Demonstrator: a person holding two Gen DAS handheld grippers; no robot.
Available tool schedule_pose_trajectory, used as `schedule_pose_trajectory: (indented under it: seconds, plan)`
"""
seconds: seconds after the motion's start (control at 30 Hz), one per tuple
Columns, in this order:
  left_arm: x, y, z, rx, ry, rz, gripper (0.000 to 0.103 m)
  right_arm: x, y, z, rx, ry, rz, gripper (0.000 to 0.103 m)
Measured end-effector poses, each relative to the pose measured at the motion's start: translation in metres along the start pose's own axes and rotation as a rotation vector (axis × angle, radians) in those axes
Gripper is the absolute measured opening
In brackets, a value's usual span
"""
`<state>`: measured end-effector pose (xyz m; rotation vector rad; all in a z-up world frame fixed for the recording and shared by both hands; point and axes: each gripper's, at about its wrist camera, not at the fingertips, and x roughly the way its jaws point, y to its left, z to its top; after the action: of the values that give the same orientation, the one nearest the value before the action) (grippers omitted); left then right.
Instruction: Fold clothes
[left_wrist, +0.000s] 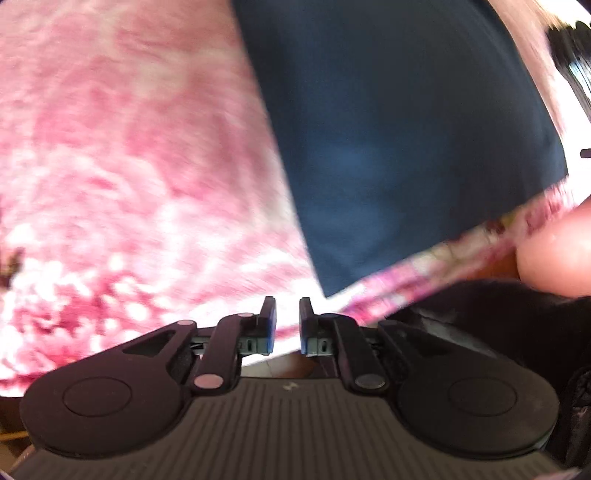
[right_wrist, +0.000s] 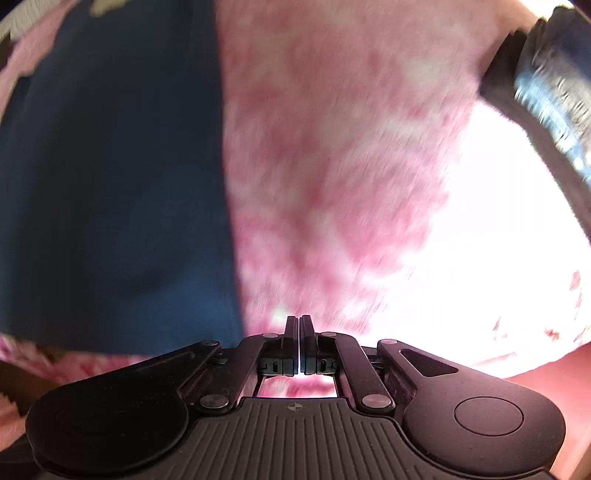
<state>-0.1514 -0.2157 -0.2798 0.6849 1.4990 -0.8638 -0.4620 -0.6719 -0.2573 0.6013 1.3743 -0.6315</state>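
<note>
Left gripper (left_wrist: 287, 308): jaws slightly apart, a narrow gap between the fingertips, nothing held.
Right gripper (right_wrist: 299, 326): jaws pressed together, nothing visible between them.

Folded garment (left_wrist: 406, 129) lies on the patterned bedcover (left_wrist: 129, 166); ahead-right of left tool (left_wrist: 287, 314), ahead-left of right tool (right_wrist: 299, 325).

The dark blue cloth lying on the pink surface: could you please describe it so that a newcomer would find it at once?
Start from the broad pink-and-white mottled fuzzy blanket that fills both wrist views. On it lies the flat dark blue garment, a plain panel with straight edges, ahead of the left gripper and to the left of the right gripper. It is the only solid, unpatterned colour there.
</note>
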Motion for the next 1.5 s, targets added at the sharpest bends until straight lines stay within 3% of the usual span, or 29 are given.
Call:
schedule_pose_trajectory:
  seconds: [0.1, 0.2, 0.37, 0.4, 0.47, 0.5, 0.57, 0.63, 0.73, 0.8, 0.83, 0.87, 0.9, 1.1, 1.17, 1.23, 1.33, 1.37, 1.43, 1.5]
  plan:
    - [-0.017, 0.007, 0.019, -0.027, -0.069, 0.033, 0.012, -0.012, 0.009, 0.028, -0.044, -0.087, 0.025, 0.002]
    - [-0.031, 0.009, 0.047, -0.038, -0.156, 0.050, 0.027, -0.014, 0.029, 0.066, -0.101, -0.145, 0.072, 0.002]
    - [-0.030, 0.007, 0.108, 0.068, -0.255, 0.029, 0.036, -0.016, 0.075, 0.148, -0.156, -0.258, 0.127, 0.004]
    - [-0.027, 0.006, 0.123, 0.102, -0.274, 0.022, 0.038, -0.016, 0.083, 0.162, -0.165, -0.278, 0.117, 0.008]
    - [-0.020, 0.006, 0.152, 0.163, -0.300, 0.012, 0.044, -0.017, 0.099, 0.191, -0.183, -0.318, 0.095, 0.039]
    - [-0.017, 0.004, 0.166, 0.202, -0.314, 0.019, 0.045, -0.009, 0.104, 0.208, -0.182, -0.337, 0.085, 0.062]
    - [-0.012, 0.002, 0.194, 0.279, -0.342, 0.033, 0.048, -0.002, 0.121, 0.230, -0.199, -0.363, 0.073, 0.064]
    - [-0.006, -0.001, 0.221, 0.340, -0.365, 0.032, 0.048, 0.011, 0.148, 0.251, -0.254, -0.361, 0.044, 0.064]
    - [0.008, -0.003, 0.252, 0.391, -0.395, 0.026, 0.048, 0.040, 0.157, 0.278, -0.308, -0.351, -0.034, 0.064]
    - [0.013, -0.001, 0.265, 0.373, -0.405, 0.031, 0.048, 0.071, 0.160, 0.296, -0.315, -0.332, -0.055, 0.064]
    - [0.016, 0.000, 0.271, 0.365, -0.410, 0.033, 0.048, 0.076, 0.152, 0.292, -0.334, -0.309, -0.061, 0.059]
    - [0.019, 0.001, 0.277, 0.356, -0.415, 0.036, 0.048, 0.081, 0.146, 0.290, -0.359, -0.286, -0.056, 0.044]
    - [0.022, 0.002, 0.283, 0.347, -0.420, 0.038, 0.048, 0.086, 0.139, 0.288, -0.383, -0.263, -0.051, 0.002]
    - [0.037, 0.003, 0.305, 0.298, -0.421, 0.035, 0.048, 0.096, 0.050, 0.306, -0.153, -0.292, -0.132, 0.003]
    - [0.040, 0.000, 0.310, 0.297, -0.413, 0.048, 0.048, 0.096, 0.035, 0.309, -0.114, -0.283, -0.097, 0.003]
    - [0.040, 0.000, 0.314, 0.296, -0.412, 0.060, 0.048, 0.079, 0.037, 0.311, -0.149, -0.350, -0.091, 0.003]
    - [0.039, 0.009, 0.328, 0.273, -0.422, 0.073, 0.048, 0.052, 0.053, 0.317, -0.167, -0.428, 0.030, 0.004]
    - [0.041, 0.014, 0.334, 0.262, -0.427, 0.077, 0.048, 0.049, 0.062, 0.322, -0.178, -0.437, 0.069, 0.012]
    - [0.044, 0.023, 0.347, 0.240, -0.437, 0.076, 0.049, 0.048, 0.083, 0.332, -0.207, -0.445, 0.157, 0.061]
    - [0.047, 0.033, 0.362, 0.218, -0.448, 0.075, 0.049, 0.053, 0.101, 0.340, -0.233, -0.439, 0.216, 0.062]
